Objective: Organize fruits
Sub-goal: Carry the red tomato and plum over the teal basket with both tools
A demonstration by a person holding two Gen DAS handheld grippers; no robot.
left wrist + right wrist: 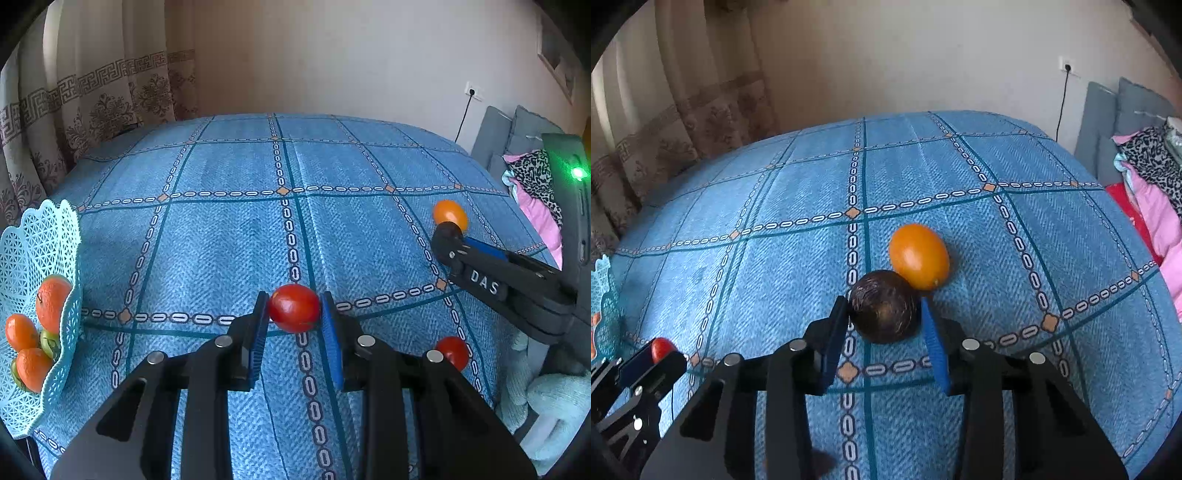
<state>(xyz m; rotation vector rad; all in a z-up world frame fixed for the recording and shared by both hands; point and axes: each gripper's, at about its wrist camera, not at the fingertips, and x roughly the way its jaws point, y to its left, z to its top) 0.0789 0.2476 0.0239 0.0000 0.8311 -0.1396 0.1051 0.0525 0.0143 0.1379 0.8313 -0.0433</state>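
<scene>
Both grippers grasp fruit at once: the left gripper (294,314) pinches a red tomato (294,307), the right gripper (886,317) clamps a dark brown fruit (884,312), an orange fruit (919,256) just beyond its jaws. Oranges already fill the lattice basket (55,229); another tomato (455,350) waits.

- A red tomato (294,308) is sitting between the blue pads of the left tongs (295,314), touching both.
- A second red tomato (453,351) is lying on the blue cloth nearby, partly hidden.
- A dark brown, rough-skinned round fruit (884,312) is sitting between the pads of the right tongs (886,317).
- A smooth orange oval fruit (919,256) is lying just behind it, touching it.
- A pale blue lattice basket (55,236) is holding three oranges (51,302) and some green fruit (50,343).
</scene>
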